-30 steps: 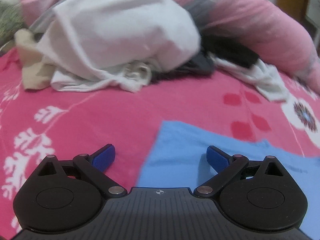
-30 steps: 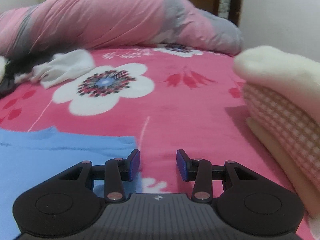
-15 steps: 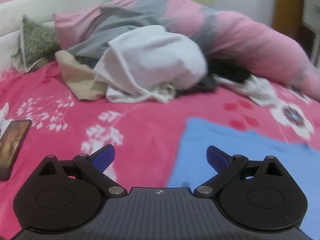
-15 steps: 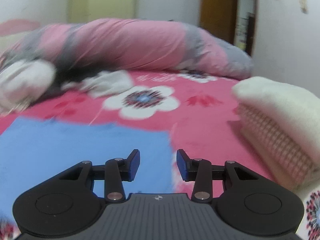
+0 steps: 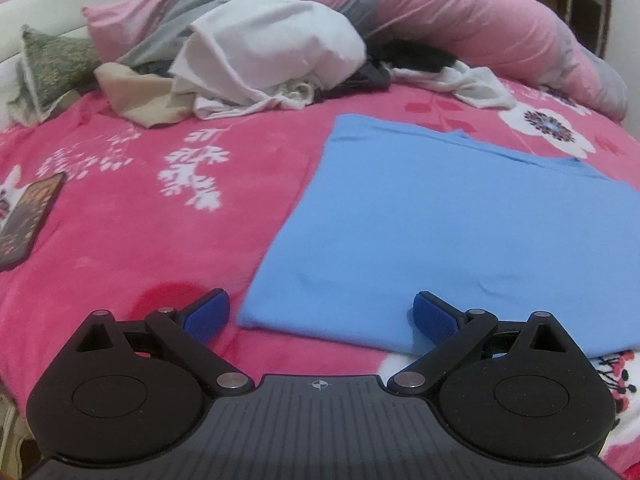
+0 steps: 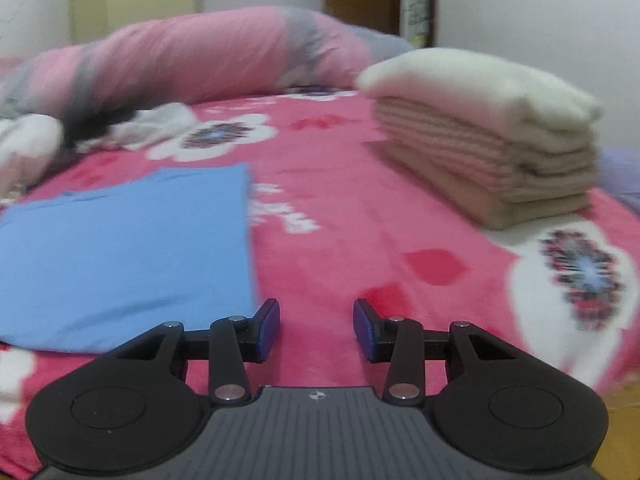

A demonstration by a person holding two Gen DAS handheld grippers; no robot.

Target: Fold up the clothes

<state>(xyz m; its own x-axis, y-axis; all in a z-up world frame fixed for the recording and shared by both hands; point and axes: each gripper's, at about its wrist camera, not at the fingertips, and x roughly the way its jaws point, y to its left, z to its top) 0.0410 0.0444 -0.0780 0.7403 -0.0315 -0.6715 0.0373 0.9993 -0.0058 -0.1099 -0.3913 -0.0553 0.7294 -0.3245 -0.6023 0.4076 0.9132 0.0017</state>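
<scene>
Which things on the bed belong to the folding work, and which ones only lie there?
For the folding:
- flat light-blue cloth garment
- heap of unfolded white, beige and dark clothes
- stack of folded cream and beige cloths

Only lying about:
- dark flat phone-like object
- long pink-and-grey rolled quilt
- small grey-green cushion

Soft, even indoor light with only faint shadows and no glare, fisheye bending curving the bed and darkening the corners, while the right view is smeared by motion blur beyond its tongs and the left stays fairly sharp.
</scene>
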